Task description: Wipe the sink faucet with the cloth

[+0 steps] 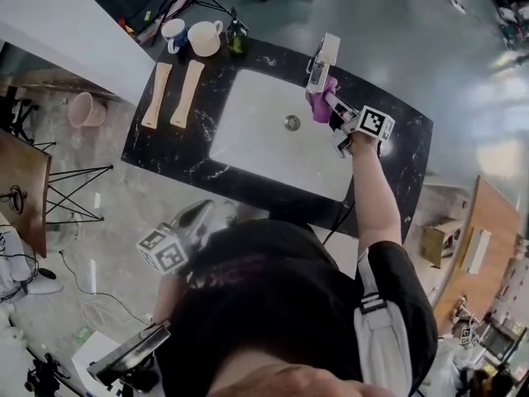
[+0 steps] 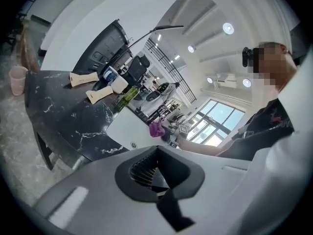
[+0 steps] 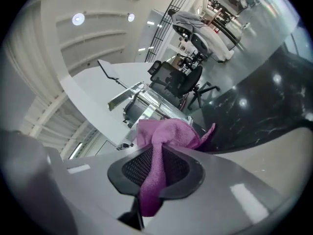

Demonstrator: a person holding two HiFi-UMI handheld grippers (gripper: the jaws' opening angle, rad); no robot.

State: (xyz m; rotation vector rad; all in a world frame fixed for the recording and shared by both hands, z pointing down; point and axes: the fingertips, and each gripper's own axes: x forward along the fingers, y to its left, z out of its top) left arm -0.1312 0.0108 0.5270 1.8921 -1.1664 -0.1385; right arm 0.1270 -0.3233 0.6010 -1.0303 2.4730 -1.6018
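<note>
Cloth, fluffy purple terry, pinched in right hand-held gripper, beside boxy chrome faucet, left hand-held gripper closed, empty

Reads as a test lab inside an open-plan office, not a home: freestanding black marble counter with white sink on polished grey floor, office chair nearby, recessed ceiling lights, tall windows.

I see a purple cloth and a silver faucet. The desk is black with white marble veining; its sink is plain white. On my feed the 2 paddles read pale wood, the mug cream, the bottle dark green.
</note>
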